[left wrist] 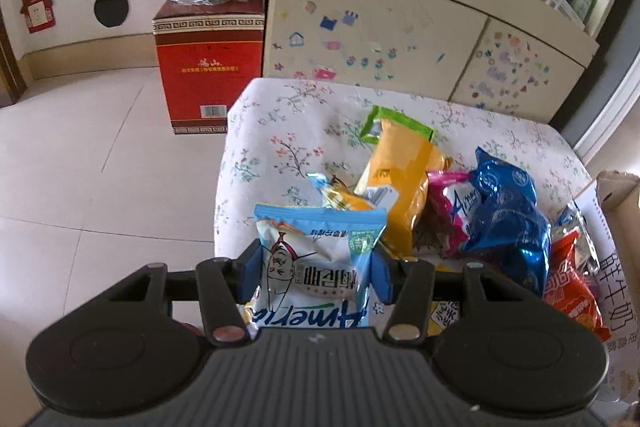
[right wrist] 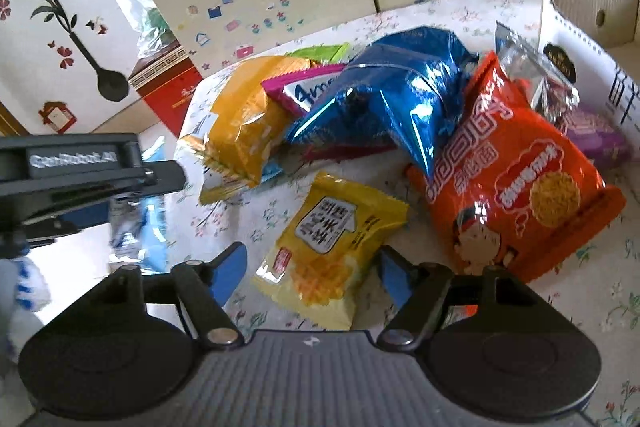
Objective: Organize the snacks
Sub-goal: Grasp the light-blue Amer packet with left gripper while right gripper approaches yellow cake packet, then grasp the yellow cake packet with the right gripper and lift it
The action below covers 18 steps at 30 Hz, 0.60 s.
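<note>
Left gripper [left wrist: 314, 277], low centre of its view, clamps the light-blue snack bag [left wrist: 316, 259] above the floral table [left wrist: 280, 131], while right gripper [right wrist: 312, 273] straddles, unclenched, the small yellow packet [right wrist: 332, 251] at lower centre—pick-up stage, I'd say, needing a squeeze next.

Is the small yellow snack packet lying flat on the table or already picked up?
Lying flat: the yellow snack packet rests on the floral tablecloth, between the right gripper's open fingers, untouched.

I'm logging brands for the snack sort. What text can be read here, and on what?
"Americ", upside down: light blue packet held in the left gripper.
"Amer", cut off: pink packet.
"GenRobot.AI": the left gripper's side, seen from the right wrist.
Chinese characters on the orange packet, small yellow packet, white carton and red box: too blurred to read.
</note>
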Each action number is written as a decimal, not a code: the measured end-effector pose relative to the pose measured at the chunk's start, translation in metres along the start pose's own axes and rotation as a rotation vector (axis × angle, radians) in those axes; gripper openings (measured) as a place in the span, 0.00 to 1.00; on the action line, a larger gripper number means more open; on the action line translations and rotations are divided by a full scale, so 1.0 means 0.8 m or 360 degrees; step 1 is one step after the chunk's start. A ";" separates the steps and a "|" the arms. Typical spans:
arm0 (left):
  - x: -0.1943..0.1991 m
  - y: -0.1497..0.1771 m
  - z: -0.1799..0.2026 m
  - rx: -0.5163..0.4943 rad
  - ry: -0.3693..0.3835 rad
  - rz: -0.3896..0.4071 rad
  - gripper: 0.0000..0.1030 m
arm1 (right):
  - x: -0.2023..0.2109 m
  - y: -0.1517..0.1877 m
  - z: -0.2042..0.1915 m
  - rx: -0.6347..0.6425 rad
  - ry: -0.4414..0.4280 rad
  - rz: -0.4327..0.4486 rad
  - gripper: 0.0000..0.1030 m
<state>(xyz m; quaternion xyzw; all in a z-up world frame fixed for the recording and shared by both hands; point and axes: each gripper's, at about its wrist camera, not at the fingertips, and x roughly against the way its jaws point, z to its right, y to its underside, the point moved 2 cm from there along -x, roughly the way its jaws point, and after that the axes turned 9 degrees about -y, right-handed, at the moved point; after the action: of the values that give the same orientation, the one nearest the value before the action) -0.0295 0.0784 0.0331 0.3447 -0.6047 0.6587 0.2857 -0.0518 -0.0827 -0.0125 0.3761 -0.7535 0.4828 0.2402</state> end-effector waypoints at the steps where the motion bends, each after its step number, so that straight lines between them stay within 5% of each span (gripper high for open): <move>1: 0.001 -0.001 -0.001 0.0008 0.0003 0.0001 0.51 | -0.002 0.000 -0.001 0.0048 0.0023 0.0012 0.64; 7: 0.003 -0.002 -0.006 0.0051 0.0010 -0.0016 0.51 | 0.005 -0.001 0.010 0.0194 0.0027 -0.0004 0.47; 12: 0.011 -0.006 -0.005 0.0073 0.0031 0.0005 0.51 | 0.023 -0.001 0.024 0.0139 0.0027 -0.0070 0.46; 15: 0.016 -0.008 -0.003 0.0080 0.0054 0.0011 0.51 | 0.026 0.000 0.027 0.0086 -0.0012 -0.0058 0.50; 18: 0.019 -0.008 -0.002 0.0088 0.0067 0.0018 0.51 | 0.019 0.002 0.018 0.0075 -0.0044 -0.0061 0.66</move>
<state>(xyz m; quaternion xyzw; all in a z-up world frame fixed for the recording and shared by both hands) -0.0336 0.0803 0.0495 0.3351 -0.5822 0.6838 0.2850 -0.0621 -0.1007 -0.0088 0.4026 -0.7378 0.4905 0.2301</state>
